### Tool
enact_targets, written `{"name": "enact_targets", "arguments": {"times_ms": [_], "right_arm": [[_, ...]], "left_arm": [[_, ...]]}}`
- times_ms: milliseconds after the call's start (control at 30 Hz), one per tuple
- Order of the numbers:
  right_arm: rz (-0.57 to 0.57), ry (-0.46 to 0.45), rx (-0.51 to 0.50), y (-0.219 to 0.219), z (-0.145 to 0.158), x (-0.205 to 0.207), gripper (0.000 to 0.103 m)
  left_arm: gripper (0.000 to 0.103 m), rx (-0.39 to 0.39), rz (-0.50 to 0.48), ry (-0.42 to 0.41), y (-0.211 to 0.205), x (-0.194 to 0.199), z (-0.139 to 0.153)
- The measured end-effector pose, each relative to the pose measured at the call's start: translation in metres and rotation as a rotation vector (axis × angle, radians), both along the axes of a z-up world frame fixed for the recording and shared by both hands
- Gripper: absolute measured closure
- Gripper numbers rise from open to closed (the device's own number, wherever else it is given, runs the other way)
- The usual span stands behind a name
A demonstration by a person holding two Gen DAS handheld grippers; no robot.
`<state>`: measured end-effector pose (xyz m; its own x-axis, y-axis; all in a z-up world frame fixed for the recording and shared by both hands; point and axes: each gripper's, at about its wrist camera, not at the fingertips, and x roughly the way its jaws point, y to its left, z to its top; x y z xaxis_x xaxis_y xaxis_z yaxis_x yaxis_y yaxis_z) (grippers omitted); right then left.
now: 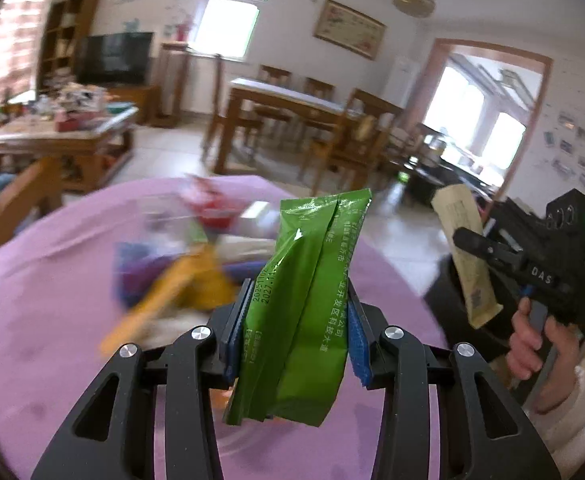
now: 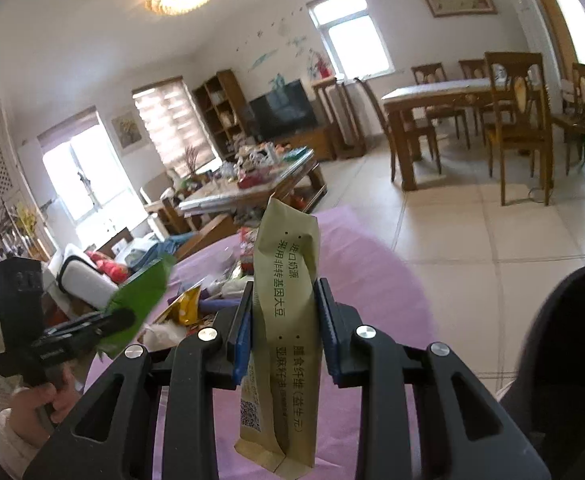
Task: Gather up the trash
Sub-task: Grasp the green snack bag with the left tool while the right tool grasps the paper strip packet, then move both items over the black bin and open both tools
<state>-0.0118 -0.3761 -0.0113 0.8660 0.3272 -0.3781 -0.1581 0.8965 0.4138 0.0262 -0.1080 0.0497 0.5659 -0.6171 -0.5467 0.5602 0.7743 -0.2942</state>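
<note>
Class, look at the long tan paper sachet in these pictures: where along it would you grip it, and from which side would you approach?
Grip the long tan paper sachet across its narrow middle, approaching its long edges from both sides, as the right gripper does now. It is flat and slim, so the blue fingers close on a short span, with both ends hanging free.

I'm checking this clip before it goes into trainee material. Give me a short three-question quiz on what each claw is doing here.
1. True or false: the left claw is shut on a green wrapper.
2. What does the right claw grip? A) a beige sachet B) a red can C) nothing
3. Fill in: the remaining trash pile lies on a ___ tablecloth.

Key: 1 true; 2 A; 3 purple.
</note>
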Motion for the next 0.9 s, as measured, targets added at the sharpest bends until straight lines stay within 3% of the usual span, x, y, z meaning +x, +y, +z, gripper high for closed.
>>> {"name": "enact_targets", "arguments": {"times_ms": [267,633,900], "right_arm": [[-0.185,-0.047,0.018,-0.083,-0.006,-0.037,0.074],[-0.470,-0.011,0.061,-0.193,-0.042,-0.089,0.074],[-0.533,0.042,0.116,-0.219,-0.074,-0.101,0.073]], "left_arm": [[0.061,-0.040,-0.173,0.033,-0.121,-0.007,-0.009],[0.061,-0.038,-0.431,0.097,-0.297,-0.037,-0.045],[0.061,0.018,-0.511,0.139,-0.384,-0.047,-0.084]]}}
